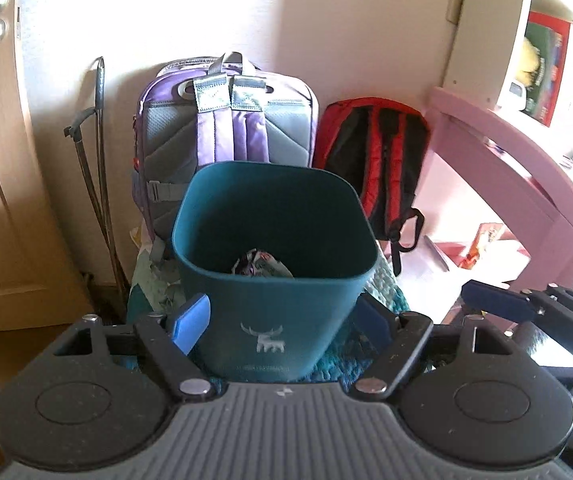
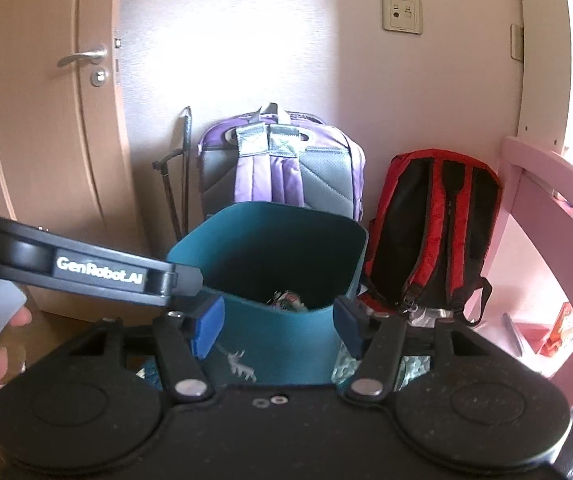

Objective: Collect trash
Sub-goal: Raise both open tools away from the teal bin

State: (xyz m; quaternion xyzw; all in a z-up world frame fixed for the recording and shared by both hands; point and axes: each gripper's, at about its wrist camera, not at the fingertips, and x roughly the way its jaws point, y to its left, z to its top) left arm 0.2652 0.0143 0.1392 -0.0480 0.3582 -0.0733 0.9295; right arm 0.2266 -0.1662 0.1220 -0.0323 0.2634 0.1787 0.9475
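Observation:
A teal square trash bin (image 1: 274,320) with a white deer logo stands on the floor in front of two backpacks; it also shows in the right wrist view (image 2: 282,344). Crumpled wrapper trash (image 1: 260,264) lies at its bottom and shows in the right wrist view too (image 2: 288,300). My left gripper (image 1: 280,326) is open, its blue pads on either side of the bin's front, holding nothing. My right gripper (image 2: 274,326) is open and empty, also in front of the bin. The left gripper's body (image 2: 98,270) crosses the right wrist view at the left.
A purple and grey backpack (image 1: 226,120) and a red and black backpack (image 1: 374,160) lean on the wall behind the bin. A wooden door (image 2: 46,120) is at the left. A pink desk (image 1: 506,168) and shelves stand at the right. Dark sticks (image 1: 94,168) lean by the door.

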